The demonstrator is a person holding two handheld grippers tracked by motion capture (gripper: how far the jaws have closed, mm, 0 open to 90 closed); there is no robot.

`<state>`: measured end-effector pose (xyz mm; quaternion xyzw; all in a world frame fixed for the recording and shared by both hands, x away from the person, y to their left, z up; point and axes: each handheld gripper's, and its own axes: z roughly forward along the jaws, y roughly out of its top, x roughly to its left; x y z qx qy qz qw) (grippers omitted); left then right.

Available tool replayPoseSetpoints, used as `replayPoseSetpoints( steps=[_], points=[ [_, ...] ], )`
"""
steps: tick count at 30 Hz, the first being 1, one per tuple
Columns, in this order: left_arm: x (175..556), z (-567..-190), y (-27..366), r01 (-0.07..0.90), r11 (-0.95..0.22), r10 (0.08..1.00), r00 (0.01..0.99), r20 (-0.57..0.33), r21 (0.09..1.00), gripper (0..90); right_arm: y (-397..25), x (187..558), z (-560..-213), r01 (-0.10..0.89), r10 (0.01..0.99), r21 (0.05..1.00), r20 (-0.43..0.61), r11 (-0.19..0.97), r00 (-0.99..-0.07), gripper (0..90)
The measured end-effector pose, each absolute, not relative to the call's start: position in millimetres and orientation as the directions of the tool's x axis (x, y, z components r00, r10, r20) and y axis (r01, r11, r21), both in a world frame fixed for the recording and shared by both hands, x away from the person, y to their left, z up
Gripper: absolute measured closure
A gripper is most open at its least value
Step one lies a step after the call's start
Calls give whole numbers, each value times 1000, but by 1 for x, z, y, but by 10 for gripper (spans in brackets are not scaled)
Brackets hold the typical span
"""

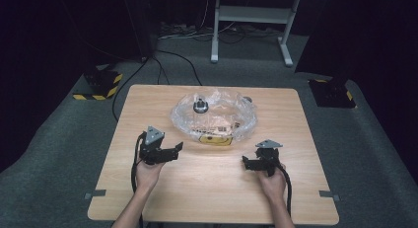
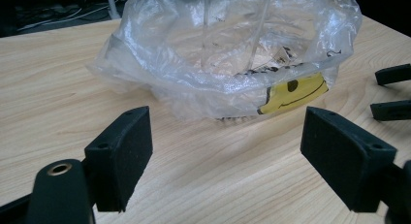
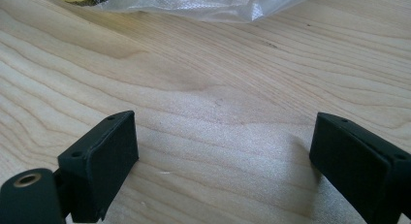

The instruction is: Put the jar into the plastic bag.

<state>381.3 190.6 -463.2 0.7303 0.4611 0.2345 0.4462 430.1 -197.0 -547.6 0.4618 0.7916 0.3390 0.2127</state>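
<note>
A clear plastic bag (image 1: 214,114) lies crumpled and open-mouthed on the far half of the wooden table (image 1: 207,188), roughly at its middle from side to side; a yellow label with black marks (image 1: 215,138) shows through its near wall, and a small dark round object (image 1: 200,107) sits at its far left rim, too small to make out; in the left gripper view the bag (image 2: 228,54) rises just beyond the jaws, its yellow label (image 2: 293,93) low on the right, and the film is rumpled and shiny, with thin printing inside that is too blurred to read; the left gripper (image 1: 175,148) is held in the person's left hand (image 1: 147,172) near the bag's near left side, apart from it, jaws spread wide with nothing between them but bare wood; the right gripper (image 1: 245,163), held in the right hand (image 1: 272,181), sits near the bag's near right corner, also clear of it, jaws equally wide and empty over the tabletop, with the bag's edge (image 3: 194,3) along the top of the right gripper view; the tips of the right gripper (image 2: 392,90) appear at the right edge of the left gripper view; beyond the table lie grey carpet (image 1: 365,139), cables and the white legs of a frame (image 1: 251,20).
</note>
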Motion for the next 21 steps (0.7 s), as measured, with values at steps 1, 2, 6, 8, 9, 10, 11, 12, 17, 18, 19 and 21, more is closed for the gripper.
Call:
replayPoseSetpoints(
  steps=[1,2,6,8,9,10,11,12,17,18,19,21],
  points=[
    [381,-463,191,464,-177,883,465,-69,868,194,-197,430,-548,587,875,733,-24,344,-483,99],
    [382,-465,190,466,-183,883,465,-63,866,194,-197,430,-548,587,875,733,-24,344,-483,98],
    [384,-468,190,471,-185,885,461,-62,862,195,-197,430,-548,588,876,733,-22,342,-482,99],
    [384,-469,190,475,-185,886,460,-63,860,196,-197,430,-548,588,876,733,-22,343,-482,99],
    [385,-471,190,476,-185,886,459,-63,860,196,-197,430,-548,588,876,733,-23,343,-482,99],
    [385,-472,189,477,-183,886,458,-66,859,197,-197,430,-548,588,876,733,-22,342,-482,99],
    [385,-473,189,479,-185,887,458,-65,858,197,-197,430,-548,588,876,733,-22,342,-482,98],
    [385,-474,189,481,-183,888,456,-66,858,197,-197,430,-548,588,876,733,-22,342,-482,98],
    [387,-480,188,495,-178,890,450,-76,851,198,-197,430,-548,588,876,733,-22,342,-482,99],
    [387,-481,188,497,-177,890,450,-77,850,197,-197,430,-548,589,876,733,-22,342,-481,99],
    [388,-482,188,499,-176,890,449,-79,849,198,-197,430,-548,589,876,733,-22,342,-482,99],
    [388,-483,188,500,-178,890,449,-78,847,197,-197,430,-548,589,876,733,-22,342,-482,99]
  ],
)
